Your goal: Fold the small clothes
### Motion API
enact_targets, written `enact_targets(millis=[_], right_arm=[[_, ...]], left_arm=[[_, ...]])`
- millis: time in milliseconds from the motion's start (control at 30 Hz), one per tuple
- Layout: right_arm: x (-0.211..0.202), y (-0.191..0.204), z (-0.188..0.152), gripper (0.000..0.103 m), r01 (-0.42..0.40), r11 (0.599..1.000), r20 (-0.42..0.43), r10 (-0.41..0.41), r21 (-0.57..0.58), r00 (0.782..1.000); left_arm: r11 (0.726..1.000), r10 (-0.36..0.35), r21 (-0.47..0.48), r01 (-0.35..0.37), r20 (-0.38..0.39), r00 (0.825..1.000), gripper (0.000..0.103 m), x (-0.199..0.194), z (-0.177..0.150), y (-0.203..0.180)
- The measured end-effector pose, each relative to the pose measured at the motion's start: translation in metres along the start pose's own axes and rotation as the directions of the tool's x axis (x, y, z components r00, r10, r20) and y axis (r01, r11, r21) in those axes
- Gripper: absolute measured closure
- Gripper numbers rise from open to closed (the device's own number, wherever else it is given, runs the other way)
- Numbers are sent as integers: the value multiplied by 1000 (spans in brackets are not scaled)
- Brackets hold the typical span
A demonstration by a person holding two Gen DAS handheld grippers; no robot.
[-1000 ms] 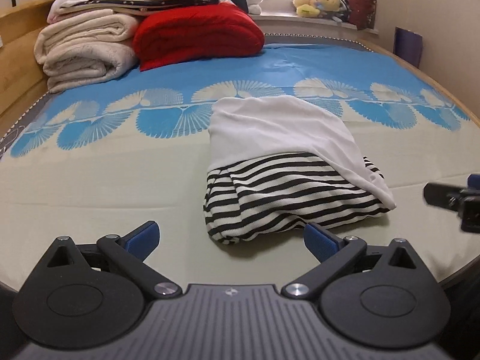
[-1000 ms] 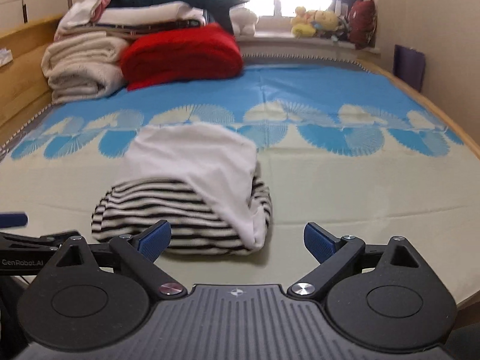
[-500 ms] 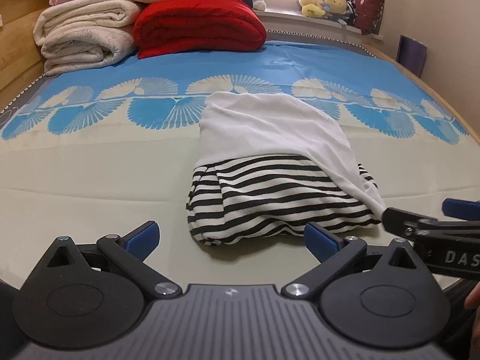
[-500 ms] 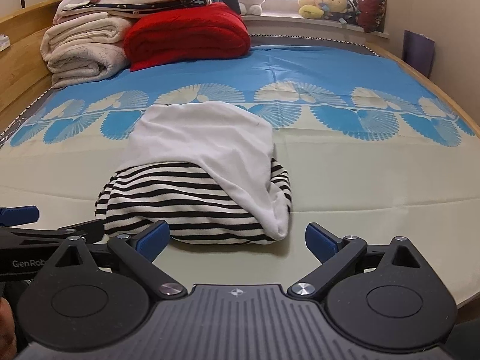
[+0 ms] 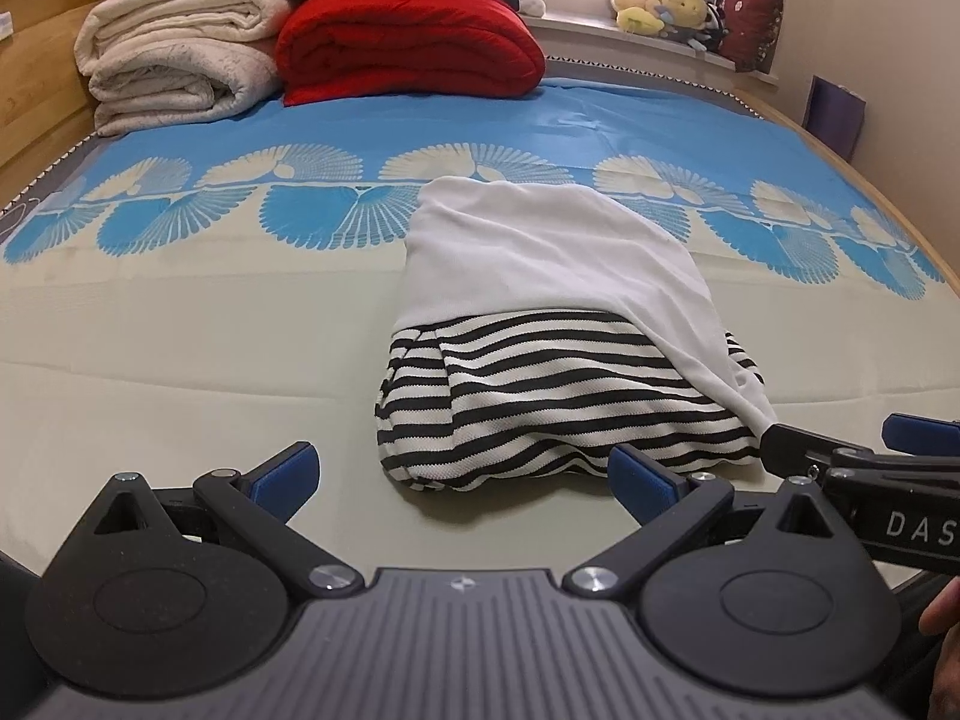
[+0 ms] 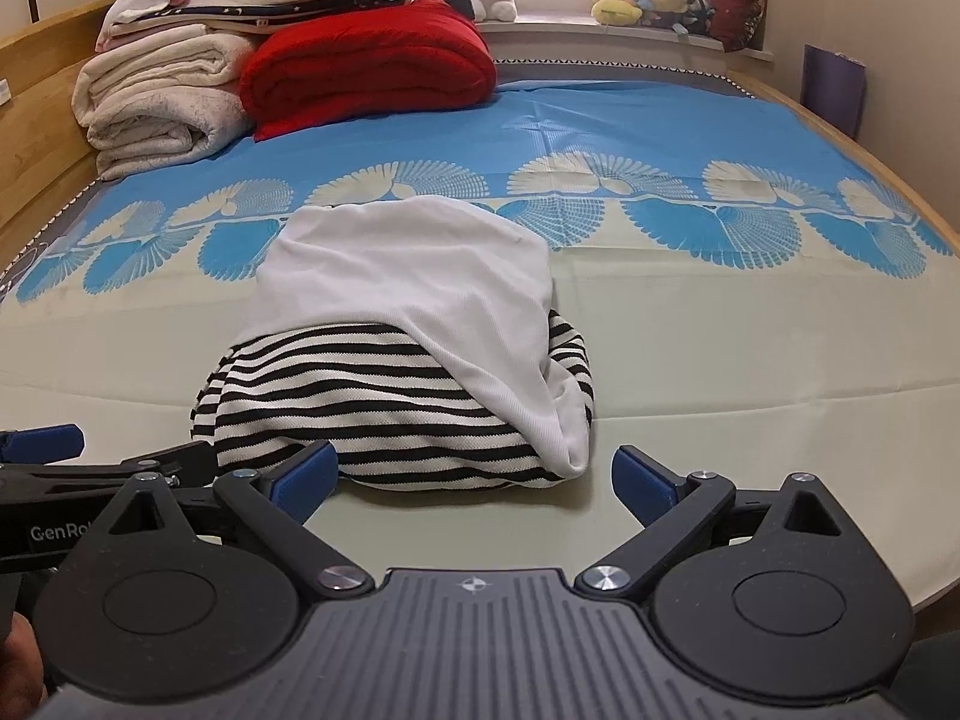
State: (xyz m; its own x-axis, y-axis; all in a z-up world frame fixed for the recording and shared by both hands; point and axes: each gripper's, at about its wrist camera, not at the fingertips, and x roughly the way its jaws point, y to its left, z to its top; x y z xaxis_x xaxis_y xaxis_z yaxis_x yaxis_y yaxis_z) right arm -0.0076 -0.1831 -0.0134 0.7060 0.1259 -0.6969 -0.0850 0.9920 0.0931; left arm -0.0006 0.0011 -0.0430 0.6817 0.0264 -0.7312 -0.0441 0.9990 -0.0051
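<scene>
A small garment lies bunched on the bed: a black-and-white striped part (image 5: 540, 408) at the near end with a plain white part (image 5: 540, 252) folded over it. It also shows in the right wrist view (image 6: 384, 408). My left gripper (image 5: 462, 474) is open and empty, low over the bed just in front of the garment's near left edge. My right gripper (image 6: 474, 474) is open and empty in front of the near right corner, where the white tip (image 6: 567, 450) hangs. Each gripper shows at the edge of the other's view.
Folded cream blankets (image 5: 174, 66) and a red blanket (image 5: 408, 42) are stacked at the far left of the bed. Plush toys (image 5: 660, 6) sit on the windowsill. A wooden bed frame (image 5: 36, 90) runs along the left; a wall (image 5: 888, 60) stands on the right.
Both grippers have moved closer together and toward the garment's near edge. The garment itself has not moved. Both stay open.
</scene>
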Motion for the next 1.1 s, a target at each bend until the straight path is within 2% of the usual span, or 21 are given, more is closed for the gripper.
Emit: enact_targets(millis=[1100], right_arm=[[0,-1,0,5,3,1000,4,-3,-7,1000]], left_arm=[[1000,-1,2,1,7,1000,1,0,0,2]])
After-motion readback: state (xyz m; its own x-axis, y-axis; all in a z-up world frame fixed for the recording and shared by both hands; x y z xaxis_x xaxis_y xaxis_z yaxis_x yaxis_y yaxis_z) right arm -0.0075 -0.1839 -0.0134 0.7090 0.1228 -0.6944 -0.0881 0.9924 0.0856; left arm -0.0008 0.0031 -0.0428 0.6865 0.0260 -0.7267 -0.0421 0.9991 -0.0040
